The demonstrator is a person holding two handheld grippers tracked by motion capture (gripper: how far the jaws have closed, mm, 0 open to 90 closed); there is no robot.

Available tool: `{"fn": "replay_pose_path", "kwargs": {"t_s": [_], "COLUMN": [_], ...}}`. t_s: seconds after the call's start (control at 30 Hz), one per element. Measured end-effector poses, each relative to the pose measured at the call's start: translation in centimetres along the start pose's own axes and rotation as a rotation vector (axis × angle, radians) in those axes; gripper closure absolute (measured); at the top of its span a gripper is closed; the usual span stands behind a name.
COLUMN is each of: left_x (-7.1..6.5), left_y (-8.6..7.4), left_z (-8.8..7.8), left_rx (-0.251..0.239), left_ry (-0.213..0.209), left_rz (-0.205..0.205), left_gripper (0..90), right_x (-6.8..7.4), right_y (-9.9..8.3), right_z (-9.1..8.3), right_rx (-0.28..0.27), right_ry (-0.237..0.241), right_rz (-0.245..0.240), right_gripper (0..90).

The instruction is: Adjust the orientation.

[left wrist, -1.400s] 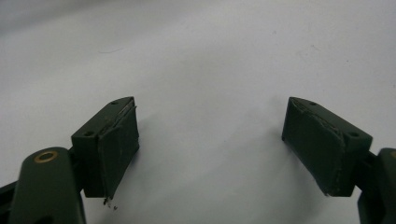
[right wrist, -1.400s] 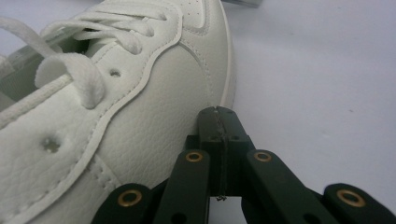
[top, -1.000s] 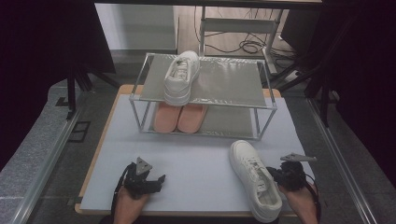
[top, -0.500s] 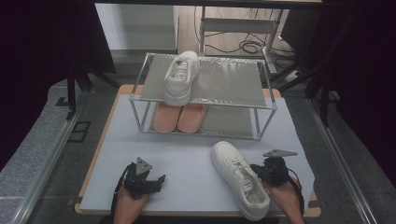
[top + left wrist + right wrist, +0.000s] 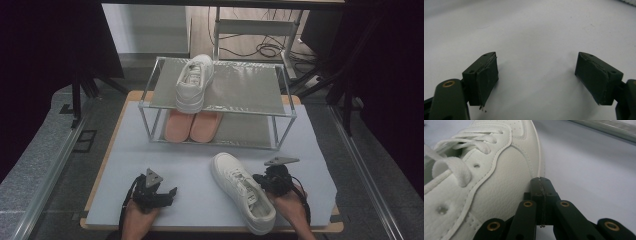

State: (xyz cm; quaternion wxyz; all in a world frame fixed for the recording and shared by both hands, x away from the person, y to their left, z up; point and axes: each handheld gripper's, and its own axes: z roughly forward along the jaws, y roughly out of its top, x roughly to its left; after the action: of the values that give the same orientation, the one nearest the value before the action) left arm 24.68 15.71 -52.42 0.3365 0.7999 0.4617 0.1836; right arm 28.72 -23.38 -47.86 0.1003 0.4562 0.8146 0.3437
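A white sneaker (image 5: 242, 190) lies on the pale mat (image 5: 175, 160) near the front edge, toe pointing toward the rack. My right gripper (image 5: 261, 181) is shut, with nothing between its jaws. In the right gripper view its closed tips (image 5: 540, 182) press against the sneaker's side (image 5: 486, 185) just above the sole. My left gripper (image 5: 170, 192) rests low on the mat at the front left. Its pads (image 5: 486, 75) stand wide apart, and bare mat lies between them.
A metal two-level rack (image 5: 282, 112) stands at the back of the mat. A second white sneaker (image 5: 194, 82) sits on its top shelf and a pair of pink shoes (image 5: 192, 125) on the lower one. Dark floor and cables lie beyond the table.
My right gripper has slid leftward across the mat, and the white sneaker has moved left with it, its toe swinging toward the rack. The left gripper has stayed still.
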Motion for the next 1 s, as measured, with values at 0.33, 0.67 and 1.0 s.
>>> {"fn": "replay_pose_path", "kwargs": {"t_s": [0.33,0.67,1.0], "left_x": [0.0,0.0,0.0], "left_y": [0.0,0.0,0.0], "left_z": [0.0,0.0,0.0], "left_rx": [0.001,-0.001,-0.004], "left_ry": [0.0,0.0,0.0], "left_rz": [0.001,-0.001,-0.005], "left_gripper": [18.6,18.6,18.6], "right_x": [2.3,1.9,1.6], "right_y": [2.0,2.2,2.0], "right_z": [2.4,0.9,-3.2], "right_rx": [0.029,0.028,0.006], "right_ry": [0.066,0.06,0.035], "right_rz": [-0.073,-0.089,-0.119], "right_gripper": [90.0,83.9,77.2]}}
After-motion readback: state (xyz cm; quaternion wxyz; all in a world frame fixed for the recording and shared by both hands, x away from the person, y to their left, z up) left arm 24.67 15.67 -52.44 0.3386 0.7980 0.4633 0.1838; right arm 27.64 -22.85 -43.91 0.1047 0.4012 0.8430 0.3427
